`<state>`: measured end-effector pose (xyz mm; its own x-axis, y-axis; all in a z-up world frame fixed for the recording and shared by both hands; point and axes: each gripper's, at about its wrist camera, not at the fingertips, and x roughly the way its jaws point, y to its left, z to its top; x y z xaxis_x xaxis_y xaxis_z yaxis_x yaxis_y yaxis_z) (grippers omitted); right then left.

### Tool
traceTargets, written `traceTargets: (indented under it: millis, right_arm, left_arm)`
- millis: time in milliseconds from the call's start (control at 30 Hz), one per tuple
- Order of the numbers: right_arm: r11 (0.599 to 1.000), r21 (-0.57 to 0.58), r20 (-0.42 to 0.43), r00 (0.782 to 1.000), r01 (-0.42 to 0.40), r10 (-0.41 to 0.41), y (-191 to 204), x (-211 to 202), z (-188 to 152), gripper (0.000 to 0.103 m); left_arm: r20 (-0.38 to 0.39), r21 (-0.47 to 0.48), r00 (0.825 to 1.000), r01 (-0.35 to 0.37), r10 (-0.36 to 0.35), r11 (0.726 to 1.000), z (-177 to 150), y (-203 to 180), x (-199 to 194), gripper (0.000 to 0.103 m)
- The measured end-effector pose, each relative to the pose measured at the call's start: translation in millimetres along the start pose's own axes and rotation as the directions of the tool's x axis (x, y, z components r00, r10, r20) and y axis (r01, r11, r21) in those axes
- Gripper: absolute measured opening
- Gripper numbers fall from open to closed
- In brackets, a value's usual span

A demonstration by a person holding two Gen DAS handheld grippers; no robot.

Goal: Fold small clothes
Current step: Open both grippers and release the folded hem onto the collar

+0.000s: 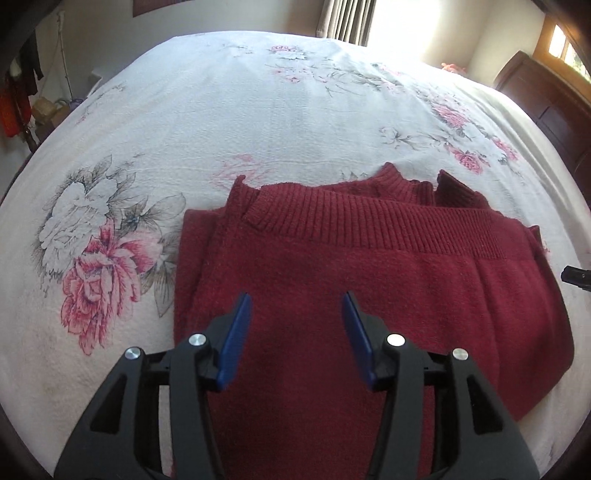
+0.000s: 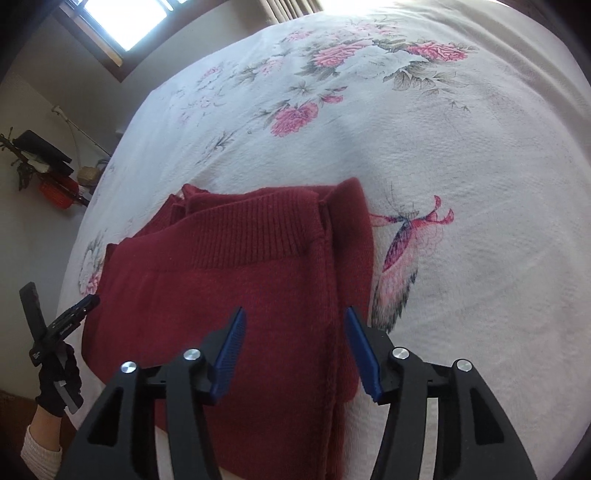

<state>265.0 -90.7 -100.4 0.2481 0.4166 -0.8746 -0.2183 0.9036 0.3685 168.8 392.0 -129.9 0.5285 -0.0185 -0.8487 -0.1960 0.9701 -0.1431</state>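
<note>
A dark red knit sweater [image 1: 369, 280] lies folded into a compact rectangle on the floral bedspread, ribbed hem band across the top layer; the right wrist view shows the sweater [image 2: 229, 288] too. My left gripper [image 1: 297, 299] hovers open over the sweater's near left part, blue pads wide apart with nothing between them. My right gripper [image 2: 295, 314] is open above the sweater's right edge, also empty. In the right wrist view the left gripper [image 2: 75, 308] appears at far left, held by a black-gloved hand [image 2: 59, 376].
The white bedspread [image 1: 258, 110] with pink flowers stretches far beyond the sweater. A dark wooden headboard [image 1: 546, 103] stands at the right. Hanging clothes and a basket [image 1: 48, 110] sit by the wall at left. A bright window [image 2: 122, 18] is above.
</note>
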Motion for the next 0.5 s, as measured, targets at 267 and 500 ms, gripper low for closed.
traceTargets:
  millis: [267,500]
  right_arm:
    - [0.999,0.047,-0.09,0.996,-0.007,0.011,-23.4,7.5,-46.1,0.063]
    - [0.98,0.152,-0.072,0.987,-0.129,0.141,-39.8,27.5,-47.4,0.034]
  left_arm:
    - [-0.045,-0.034,0.998,0.046,-0.047,0.998,-20.7,-28.6,4.9,0.065]
    - [-0.075,-0.036,0.996,0.036,-0.039,0.999,-27.2,-30.0,25.5,0.066]
